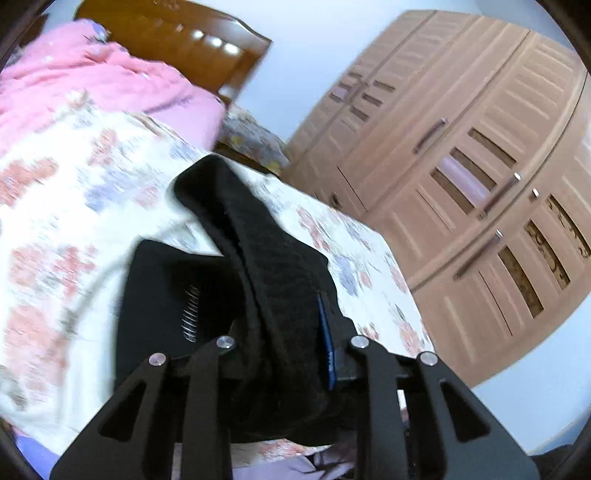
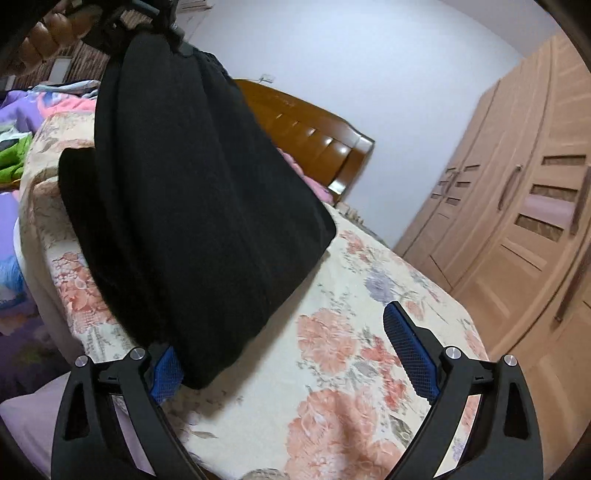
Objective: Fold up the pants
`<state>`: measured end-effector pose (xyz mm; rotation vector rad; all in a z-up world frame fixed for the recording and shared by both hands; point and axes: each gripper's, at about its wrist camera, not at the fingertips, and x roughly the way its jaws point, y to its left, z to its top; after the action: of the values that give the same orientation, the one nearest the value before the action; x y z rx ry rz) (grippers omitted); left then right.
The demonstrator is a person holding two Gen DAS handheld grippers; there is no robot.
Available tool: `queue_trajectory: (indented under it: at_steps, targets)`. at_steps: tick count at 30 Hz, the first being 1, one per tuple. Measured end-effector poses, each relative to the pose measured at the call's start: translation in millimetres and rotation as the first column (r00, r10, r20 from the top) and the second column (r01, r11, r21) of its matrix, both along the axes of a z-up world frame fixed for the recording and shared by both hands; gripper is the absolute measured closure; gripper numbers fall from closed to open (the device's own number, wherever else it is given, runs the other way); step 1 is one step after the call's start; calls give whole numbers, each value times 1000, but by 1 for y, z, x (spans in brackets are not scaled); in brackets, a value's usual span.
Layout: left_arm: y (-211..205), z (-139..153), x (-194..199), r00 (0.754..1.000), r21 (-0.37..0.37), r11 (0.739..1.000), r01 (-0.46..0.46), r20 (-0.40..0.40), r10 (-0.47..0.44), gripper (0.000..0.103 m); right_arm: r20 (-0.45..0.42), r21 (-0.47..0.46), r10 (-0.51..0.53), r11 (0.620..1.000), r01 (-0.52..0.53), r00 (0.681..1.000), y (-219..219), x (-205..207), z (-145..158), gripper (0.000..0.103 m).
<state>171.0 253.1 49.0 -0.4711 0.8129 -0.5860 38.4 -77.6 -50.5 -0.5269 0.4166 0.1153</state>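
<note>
The black pants [image 2: 192, 221] hang from my left gripper [image 2: 155, 22], held high at the top left of the right wrist view, and drape down onto the floral bed sheet [image 2: 332, 369]. In the left wrist view my left gripper [image 1: 295, 354] is shut on a bunched fold of the pants [image 1: 273, 302]; one blue pad [image 1: 327, 343] shows beside the cloth. My right gripper [image 2: 295, 358] is open and empty, low over the sheet. Its left pad [image 2: 166, 373] touches the lower edge of the pants; its right pad [image 2: 410, 354] is over bare sheet.
A pink blanket [image 1: 92, 81] lies at the head of the bed by the wooden headboard [image 1: 177, 40]. A tall wooden wardrobe [image 1: 461, 184] stands past the bed's right side. Loose coloured clothes [image 2: 14, 155] lie beyond the bed's left side.
</note>
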Motion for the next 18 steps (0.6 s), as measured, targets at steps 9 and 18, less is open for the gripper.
queue_trajectory:
  at_steps: [9,18]
  targets:
    - [57,-128,5,970,-153,976,-152,-212,118,78,-68,7,19,1000,-19,997,-3,8,-9,11]
    - [44,-121,-8,970,-26,987,-158,-194,150,74,-98,23,37,999,-35,994,-9,11,-8,11]
